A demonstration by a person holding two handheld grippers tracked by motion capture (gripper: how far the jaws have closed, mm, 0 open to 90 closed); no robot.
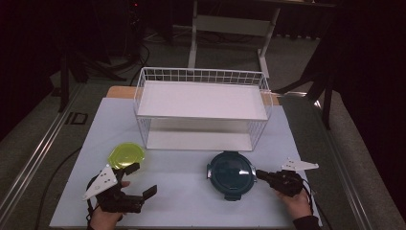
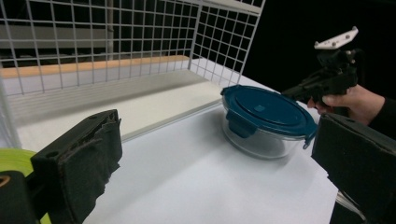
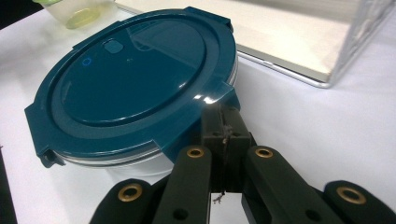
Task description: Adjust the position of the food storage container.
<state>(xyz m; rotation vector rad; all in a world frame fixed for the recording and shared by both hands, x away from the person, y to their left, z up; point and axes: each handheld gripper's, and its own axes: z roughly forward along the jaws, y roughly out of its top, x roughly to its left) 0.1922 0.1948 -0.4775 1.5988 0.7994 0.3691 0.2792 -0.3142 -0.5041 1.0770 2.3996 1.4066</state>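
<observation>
High view: teal-lidded container [image 1: 231, 173] sat on the table [image 1: 182, 201] before the wire shelf [image 1: 201, 103], not yet lifted; left gripper view: left gripper [image 2: 210, 172] spread wide, empty, beside yellow-lidded tub [image 2: 14, 161]; right gripper view: right gripper [image 3: 227, 122] pinched together at the lid's latch tab

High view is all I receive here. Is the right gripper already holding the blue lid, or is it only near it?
Observer: The right gripper has its jaws closed together, with the tips against a clip tab on the rim of the blue lid. Whether they pinch the tab, I cannot tell.
Operator: What is below the lid?
Observer: A clear bowl. Through its wall it looks empty.
</observation>
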